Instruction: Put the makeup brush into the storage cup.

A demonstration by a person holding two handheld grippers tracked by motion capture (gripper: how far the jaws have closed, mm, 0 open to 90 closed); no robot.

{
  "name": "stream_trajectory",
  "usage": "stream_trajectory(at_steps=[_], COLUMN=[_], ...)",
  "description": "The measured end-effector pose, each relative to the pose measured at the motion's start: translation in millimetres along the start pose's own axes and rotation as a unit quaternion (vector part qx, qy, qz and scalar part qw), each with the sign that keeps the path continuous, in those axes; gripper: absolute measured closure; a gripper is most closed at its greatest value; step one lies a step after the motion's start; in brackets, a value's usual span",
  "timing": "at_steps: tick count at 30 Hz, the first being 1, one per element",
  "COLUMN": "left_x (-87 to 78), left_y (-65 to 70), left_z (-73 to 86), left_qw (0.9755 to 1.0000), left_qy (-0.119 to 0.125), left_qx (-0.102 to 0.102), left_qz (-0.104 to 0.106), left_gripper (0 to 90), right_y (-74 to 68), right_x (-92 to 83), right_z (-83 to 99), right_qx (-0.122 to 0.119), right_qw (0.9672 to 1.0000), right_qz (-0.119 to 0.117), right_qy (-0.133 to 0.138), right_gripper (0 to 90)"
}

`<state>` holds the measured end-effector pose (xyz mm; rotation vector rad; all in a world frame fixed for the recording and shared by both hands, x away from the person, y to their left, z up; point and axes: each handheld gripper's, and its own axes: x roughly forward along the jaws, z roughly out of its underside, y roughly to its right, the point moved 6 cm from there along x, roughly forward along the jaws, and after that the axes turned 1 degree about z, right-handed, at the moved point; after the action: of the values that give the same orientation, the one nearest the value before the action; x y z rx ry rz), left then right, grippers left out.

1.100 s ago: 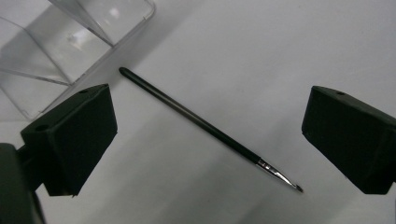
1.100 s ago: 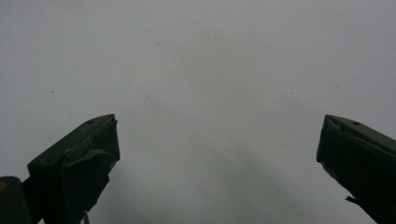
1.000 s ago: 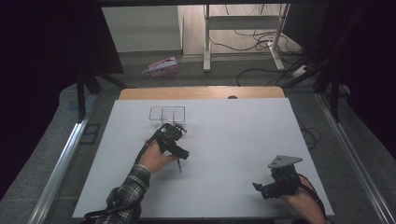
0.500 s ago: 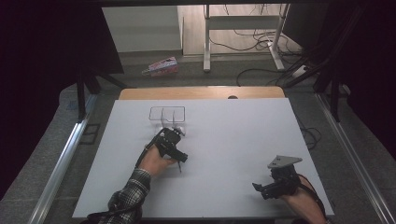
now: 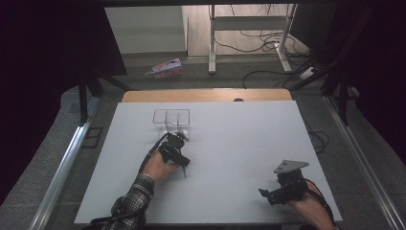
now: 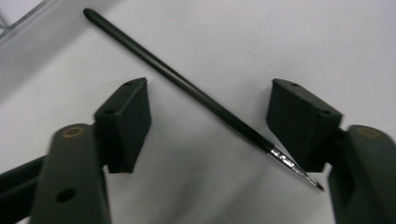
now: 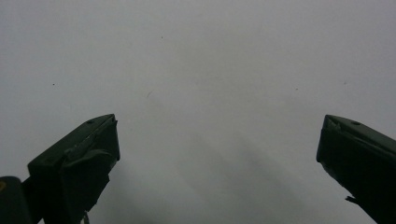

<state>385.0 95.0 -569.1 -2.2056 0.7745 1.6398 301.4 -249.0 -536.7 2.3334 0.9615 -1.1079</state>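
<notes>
A thin black brush [image 6: 187, 86] with a silver ferrule lies at a slant on the white table [image 5: 239, 139]. My left gripper [image 6: 210, 86] points down over it, and its jaws have just been closing with the brush between them. The left pad stands apart from the handle, while the ferrule end runs close past the right pad [image 6: 299, 121]. In the high view the left gripper [image 5: 174, 143] sits just on the near side of a clear plastic box [image 5: 171, 117]. My right gripper [image 5: 267, 196] rests near the front right with jaws wide over bare table [image 7: 219, 123].
The clear box's edge [image 6: 14, 23] shows at the top left of the left gripper view. Beyond the table's far wooden edge [image 5: 206, 95] lie a small colourful packet [image 5: 165, 68], cables and desk legs on the floor. Metal rails run along both sides.
The left forearm has shifted slightly while the left gripper stays at the same spot by the clear box. The right gripper has not moved.
</notes>
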Motion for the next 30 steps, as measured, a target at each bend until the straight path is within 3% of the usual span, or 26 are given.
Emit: stream_trajectory(at_steps=[1,2,9,10,15,25,30], left_x=[-1.0,-1.7,-5.9,-6.5,-8.1,-8.4,-11.3], left_y=[-1.2,-1.7,-2.2,-1.8,-3.4,-2.8,0.5], left_z=[0.5,0.8,3.6,4.1,7.2,7.7,5.5], left_qw=[1.0,1.0,0.9999,0.9998,0.9994,0.9995,0.9995], left_qy=[-0.003,-0.004,-0.015,-0.018,-0.031,-0.029,-0.013], left_qx=[0.001,-0.002,-0.001,-0.002,-0.005,0.003,0.009], left_qz=[0.0,0.0,0.003,0.005,0.014,0.015,0.026], left_gripper=[35.5,42.3,60.6,68.4,82.9,85.7,85.7], right_y=[0.0,-0.1,-0.1,-0.2,-0.5,-0.4,-0.1], right_x=[0.0,0.1,0.5,0.6,0.7,0.7,0.6], right_z=[0.0,0.1,0.4,0.4,0.4,0.5,0.4], right_qx=[0.0,0.0,-0.003,-0.004,-0.003,-0.003,-0.001], right_qw=[1.0,1.0,1.0,1.0,1.0,1.0,1.0], right_qz=[0.0,0.0,0.0,0.001,0.0,-0.001,-0.001], right_qy=[0.0,-0.001,-0.002,-0.002,-0.002,-0.002,-0.001], right_gripper=[0.0,0.0,0.0,0.0,0.0,0.0,0.0])
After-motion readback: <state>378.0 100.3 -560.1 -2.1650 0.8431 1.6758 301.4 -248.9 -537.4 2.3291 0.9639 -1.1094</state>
